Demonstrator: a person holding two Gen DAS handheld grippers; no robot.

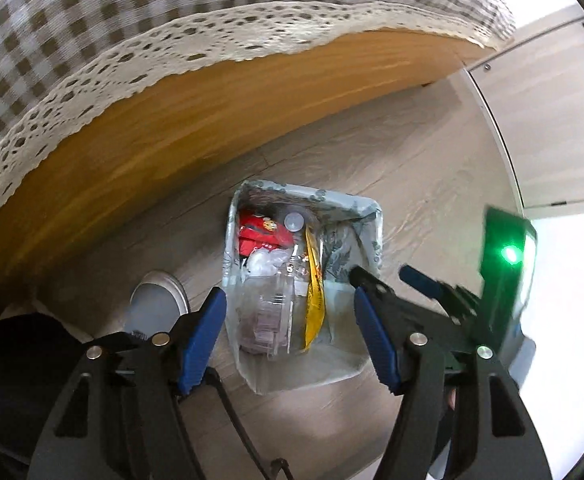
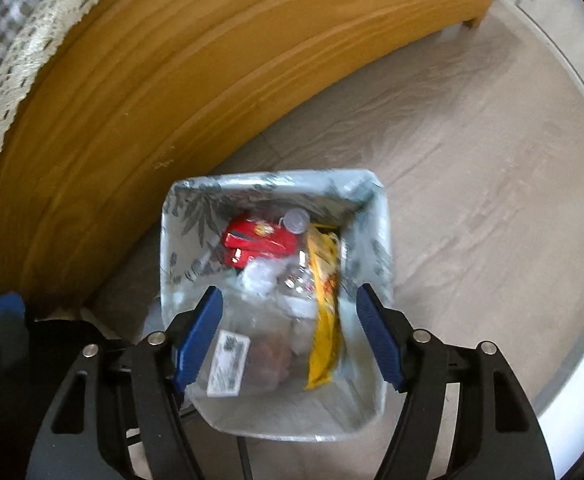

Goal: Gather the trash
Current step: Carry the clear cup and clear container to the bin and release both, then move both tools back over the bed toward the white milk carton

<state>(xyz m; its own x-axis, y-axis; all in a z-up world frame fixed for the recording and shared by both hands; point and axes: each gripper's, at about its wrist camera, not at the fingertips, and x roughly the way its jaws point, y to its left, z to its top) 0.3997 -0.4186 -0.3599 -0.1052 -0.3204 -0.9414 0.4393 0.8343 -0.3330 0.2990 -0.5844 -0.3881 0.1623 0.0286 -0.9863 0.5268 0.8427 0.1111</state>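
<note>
Here, both grippers hung released above the trash bin (image 2: pixel 376 216).
The left gripper (image 1: pixel 288 312) and right gripper (image 2: pixel 288 308) gaped empty; a yellow wrapper (image 2: pixel 324 320) lay inside, lower centre.

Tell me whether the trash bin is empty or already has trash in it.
Not empty. The trash bin holds a red package, a yellow wrapper, a clear plastic container and crumpled white paper.
</note>
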